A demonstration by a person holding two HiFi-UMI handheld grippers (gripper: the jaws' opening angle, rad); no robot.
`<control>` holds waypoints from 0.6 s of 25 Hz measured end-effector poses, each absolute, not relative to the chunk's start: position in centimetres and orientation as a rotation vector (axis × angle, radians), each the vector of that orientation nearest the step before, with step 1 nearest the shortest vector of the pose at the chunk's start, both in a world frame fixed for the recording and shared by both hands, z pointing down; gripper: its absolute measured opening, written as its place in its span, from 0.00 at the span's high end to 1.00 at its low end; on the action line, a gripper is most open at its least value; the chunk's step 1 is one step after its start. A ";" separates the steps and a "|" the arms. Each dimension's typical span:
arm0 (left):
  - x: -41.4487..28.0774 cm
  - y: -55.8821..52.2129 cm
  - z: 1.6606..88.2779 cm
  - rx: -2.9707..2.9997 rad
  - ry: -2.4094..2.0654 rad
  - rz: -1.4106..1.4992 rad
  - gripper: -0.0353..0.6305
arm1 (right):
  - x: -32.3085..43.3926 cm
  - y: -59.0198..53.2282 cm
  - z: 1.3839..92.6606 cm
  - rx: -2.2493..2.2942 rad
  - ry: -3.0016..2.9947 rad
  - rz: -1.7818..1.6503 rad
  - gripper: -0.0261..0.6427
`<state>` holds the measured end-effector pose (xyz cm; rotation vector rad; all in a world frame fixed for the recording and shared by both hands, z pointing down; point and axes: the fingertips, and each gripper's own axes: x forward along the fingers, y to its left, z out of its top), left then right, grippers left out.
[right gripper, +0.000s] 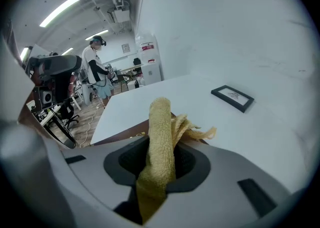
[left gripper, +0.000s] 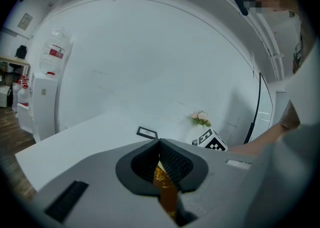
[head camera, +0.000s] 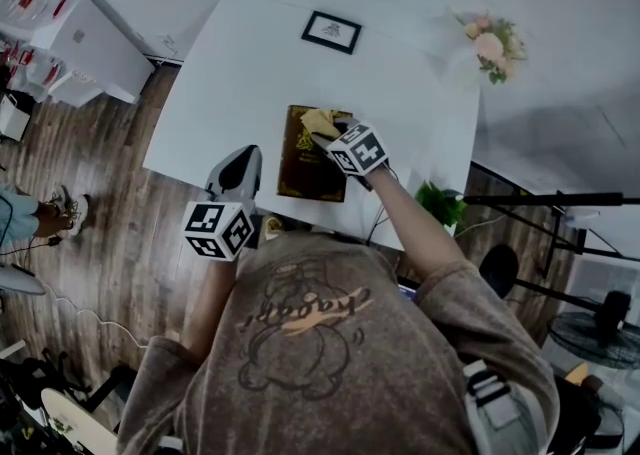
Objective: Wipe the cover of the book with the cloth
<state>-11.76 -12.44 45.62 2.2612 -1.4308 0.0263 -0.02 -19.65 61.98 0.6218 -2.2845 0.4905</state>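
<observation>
The book [head camera: 300, 171], dark brown with gold cover lettering too small to read, lies under the right gripper [head camera: 338, 139], whose jaws pinch the yellow cloth [right gripper: 159, 137] against its far corner. The left gripper [head camera: 237, 173], jaws together and empty, sits just beside the book's left edge on the white table [head camera: 230, 73].

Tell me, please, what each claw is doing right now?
Left gripper: claw closed, apparently on nothing.
Right gripper: claw closed on the yellow cloth.
</observation>
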 end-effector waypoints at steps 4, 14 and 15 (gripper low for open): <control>-11.9 -12.6 45.9 2.257 -1.429 0.029 0.94 | 1.8 -21.3 62.1 0.695 -2.274 0.505 0.80; -9.9 -13.8 46.2 2.289 -1.356 0.039 0.94 | 6.0 -21.7 60.5 0.843 -2.286 0.598 0.80; -9.6 -13.9 46.2 2.296 -1.344 0.041 0.94 | 6.1 -21.1 60.1 0.836 -2.298 0.599 0.80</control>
